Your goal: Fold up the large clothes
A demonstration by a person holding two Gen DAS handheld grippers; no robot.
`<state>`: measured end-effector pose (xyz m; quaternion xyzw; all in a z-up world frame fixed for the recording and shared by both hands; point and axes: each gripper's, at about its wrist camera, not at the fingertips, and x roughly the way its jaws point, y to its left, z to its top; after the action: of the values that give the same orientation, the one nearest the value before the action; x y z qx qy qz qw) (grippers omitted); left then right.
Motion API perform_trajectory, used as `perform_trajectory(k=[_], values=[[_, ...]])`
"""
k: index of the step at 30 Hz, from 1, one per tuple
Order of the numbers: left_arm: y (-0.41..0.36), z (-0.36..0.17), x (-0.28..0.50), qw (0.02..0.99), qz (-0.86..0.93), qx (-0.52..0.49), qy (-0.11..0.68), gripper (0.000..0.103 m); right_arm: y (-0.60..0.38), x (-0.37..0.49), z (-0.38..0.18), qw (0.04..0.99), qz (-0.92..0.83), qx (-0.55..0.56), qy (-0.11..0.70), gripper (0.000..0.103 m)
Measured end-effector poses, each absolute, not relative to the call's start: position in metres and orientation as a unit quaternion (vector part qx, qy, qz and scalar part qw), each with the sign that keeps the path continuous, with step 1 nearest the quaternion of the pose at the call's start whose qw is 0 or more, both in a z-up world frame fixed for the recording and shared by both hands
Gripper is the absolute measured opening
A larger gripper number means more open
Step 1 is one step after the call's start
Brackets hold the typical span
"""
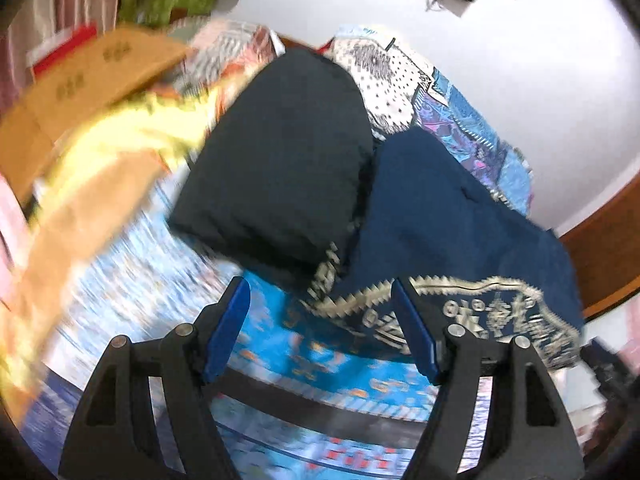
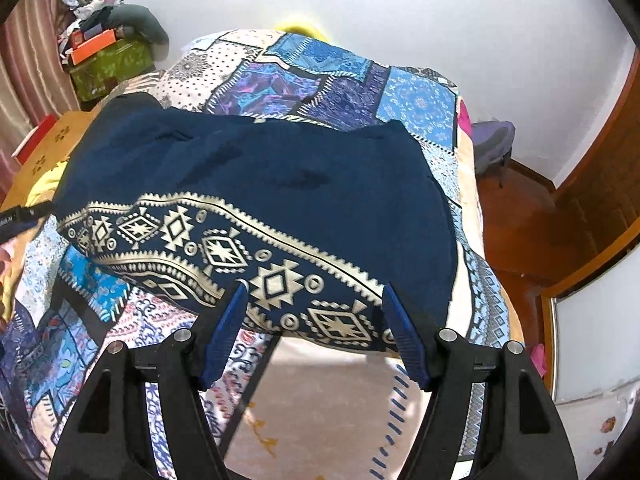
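A navy blue cloth garment with a cream geometric border (image 2: 256, 208) lies spread on the patchwork-quilted bed (image 2: 328, 80), beside a black folded garment (image 1: 288, 152). Left gripper (image 1: 320, 328) and right gripper (image 2: 314, 328) hover over its border, jaws released, grasping nothing.

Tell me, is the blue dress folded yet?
Partly, it seems. The navy garment lies spread on the patchwork bedspread, its gold-patterned border nearest the grippers. A black folded item sits beside it. Left gripper and right gripper are open, holding nothing. Folding the navy one remains.
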<state>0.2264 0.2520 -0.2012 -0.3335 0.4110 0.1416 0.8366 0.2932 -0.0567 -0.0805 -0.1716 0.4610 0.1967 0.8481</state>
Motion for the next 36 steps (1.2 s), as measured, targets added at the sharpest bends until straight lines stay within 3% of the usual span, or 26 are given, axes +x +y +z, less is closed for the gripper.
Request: perform_trajectory(k=[8, 15, 17, 19, 21, 24, 29, 36], values=[[0.245, -0.264, 0.248, 0.767, 0.066, -0.47, 0.432, 0.072, -0.046, 0.297, -0.091, 0.846, 0.198, -0.171, 0.465, 0.066], [0.248, -0.272, 0.263, 0.755, -0.002, -0.561, 0.34, 0.072, -0.049, 0.307, -0.103, 0.837, 0.193, -0.158, 0.487, 0.066], [0.246, -0.266, 0.265, 0.763, -0.007, -0.56, 0.323, 0.067, -0.048, 0.307, -0.103, 0.837, 0.192, -0.159, 0.487, 0.066], [0.243, -0.258, 0.269, 0.778, -0.008, -0.539, 0.323, 0.046, -0.047, 0.307, -0.102, 0.838, 0.194, -0.159, 0.485, 0.066], [0.236, -0.245, 0.272, 0.798, 0.012, -0.498, 0.34, 0.036, -0.045, 0.306, -0.1, 0.838, 0.196, -0.16, 0.483, 0.066], [0.227, -0.223, 0.27, 0.821, 0.044, -0.452, 0.345, 0.007, -0.041, 0.307, -0.095, 0.84, 0.199, -0.158, 0.479, 0.066], [0.21, -0.169, 0.275, 0.858, 0.062, -0.393, 0.325, 0.004, -0.029, 0.309, -0.077, 0.847, 0.212, -0.146, 0.466, 0.066], [0.202, -0.082, 0.266, 0.916, 0.055, -0.323, 0.23, 0.004, -0.006, 0.316, -0.055, 0.85, 0.245, -0.123, 0.45, 0.068]])
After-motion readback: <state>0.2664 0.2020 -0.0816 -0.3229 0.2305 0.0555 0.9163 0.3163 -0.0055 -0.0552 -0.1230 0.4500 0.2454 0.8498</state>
